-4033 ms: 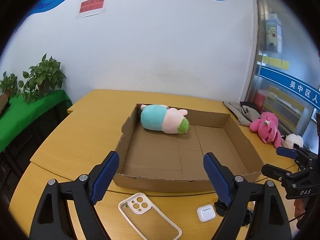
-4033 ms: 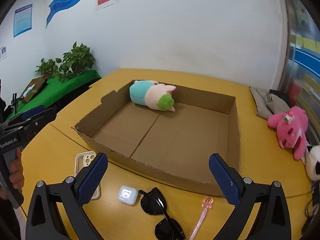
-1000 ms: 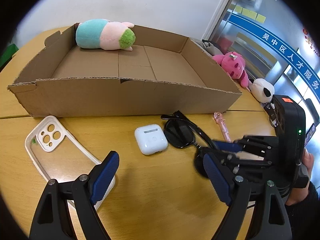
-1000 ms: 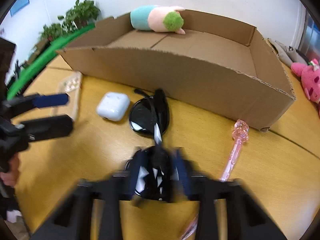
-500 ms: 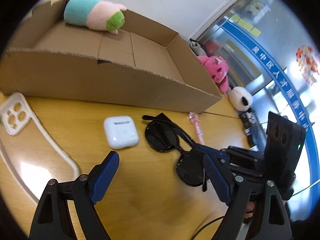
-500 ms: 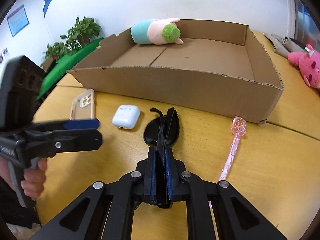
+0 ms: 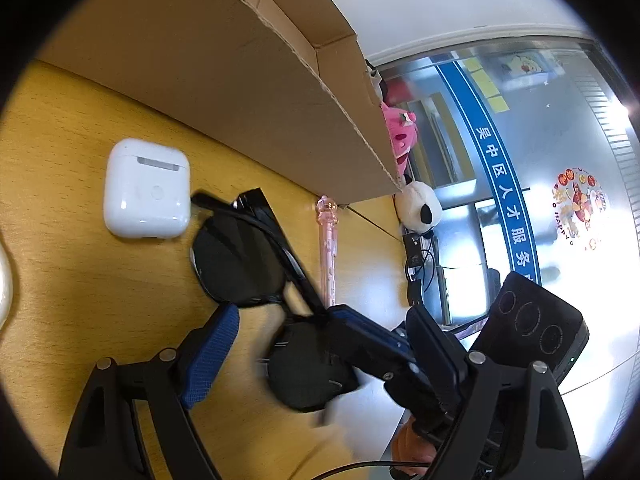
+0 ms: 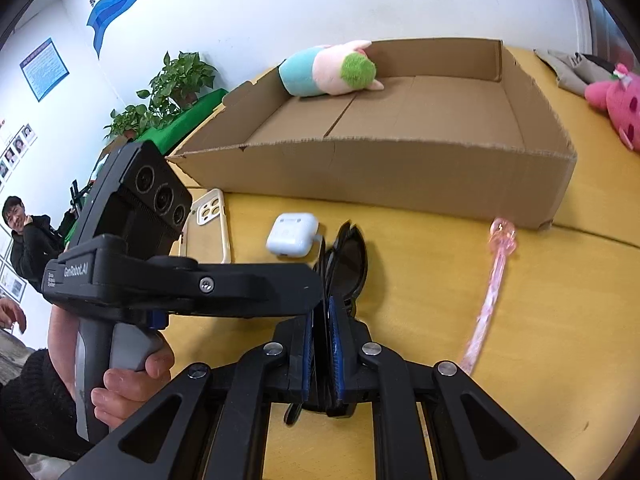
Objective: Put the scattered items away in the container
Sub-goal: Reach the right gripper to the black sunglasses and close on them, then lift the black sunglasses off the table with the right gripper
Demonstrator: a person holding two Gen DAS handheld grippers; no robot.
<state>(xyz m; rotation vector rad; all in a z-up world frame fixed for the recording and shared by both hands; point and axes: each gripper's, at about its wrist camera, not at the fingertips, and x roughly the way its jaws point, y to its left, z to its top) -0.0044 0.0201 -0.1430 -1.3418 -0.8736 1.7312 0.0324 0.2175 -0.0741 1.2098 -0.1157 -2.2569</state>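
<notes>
Black sunglasses (image 7: 248, 256) lie folded on the yellow table in front of the cardboard box (image 8: 400, 168). My right gripper (image 8: 320, 344) is shut on the sunglasses (image 8: 348, 256), its blue pads clamped on the near lens; it also shows in the left wrist view (image 7: 360, 332). My left gripper (image 7: 320, 356) is open, its jaws either side of the near lens and the right gripper's tip. A white earbud case (image 7: 146, 188) lies just left of the sunglasses. A pink wand (image 8: 492, 276) lies to their right. A clear phone case (image 8: 212, 224) lies further left.
A blue, pink and green plush (image 8: 328, 68) lies in the box's far left corner. A pink plush (image 8: 616, 104) and grey cloth (image 8: 572, 68) lie right of the box, and a white plush (image 7: 420, 208) beyond its corner. A person (image 8: 24, 236) stands at far left.
My left gripper has swung down and right, close over the sunglasses, its jaws now around the near lens. My right gripper stays clamped on the sunglasses and has tilted a little.
</notes>
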